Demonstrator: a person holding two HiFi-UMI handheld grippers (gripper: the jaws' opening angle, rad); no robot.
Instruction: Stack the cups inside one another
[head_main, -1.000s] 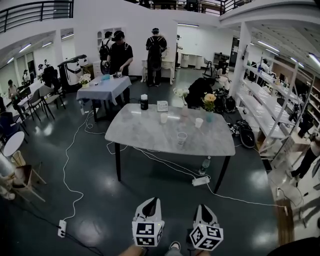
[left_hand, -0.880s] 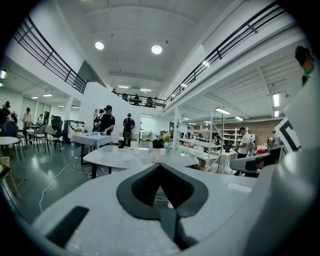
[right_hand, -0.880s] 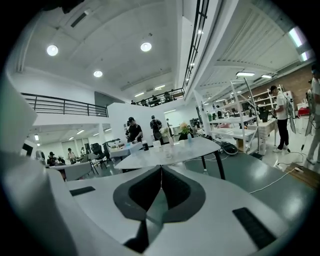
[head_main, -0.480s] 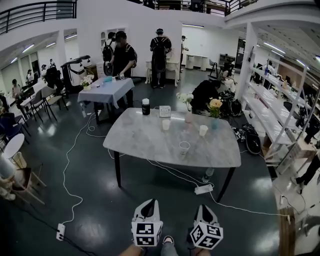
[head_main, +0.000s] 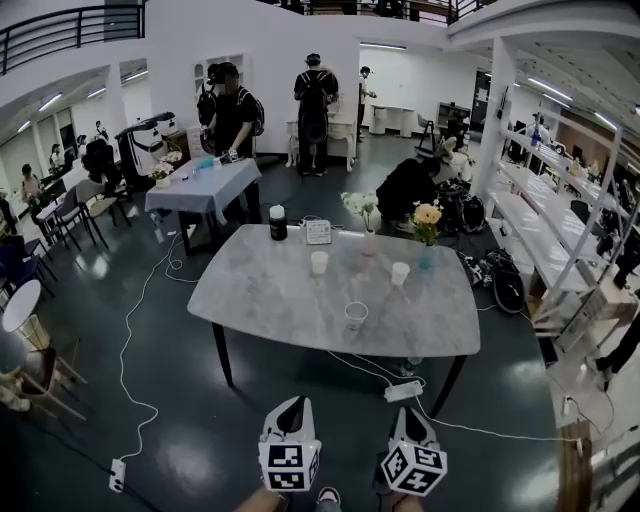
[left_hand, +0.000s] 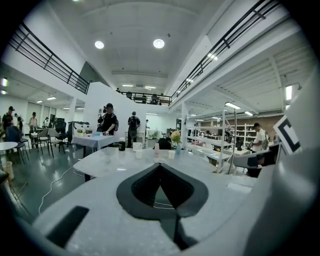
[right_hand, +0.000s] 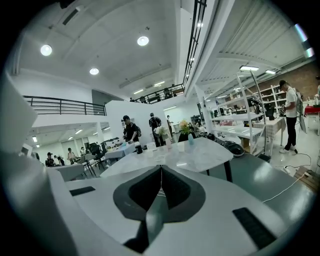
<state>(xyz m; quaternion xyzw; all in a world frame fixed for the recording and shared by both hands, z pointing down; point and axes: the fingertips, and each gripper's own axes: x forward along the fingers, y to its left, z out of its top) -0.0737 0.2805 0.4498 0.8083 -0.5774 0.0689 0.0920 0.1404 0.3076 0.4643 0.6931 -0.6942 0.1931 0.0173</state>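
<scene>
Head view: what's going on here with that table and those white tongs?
A person holds the left tongs and the right tongs, both shut and empty, some way short of the marble table. Three cups stand apart on it, none stacked yet: a white cup, a second white cup and a clear cup.

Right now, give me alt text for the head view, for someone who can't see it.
A marble table holds three separate cups beside two flower vases. The left claw and right claw, both shut and empty, hang low in the foreground, short of the table.
</scene>
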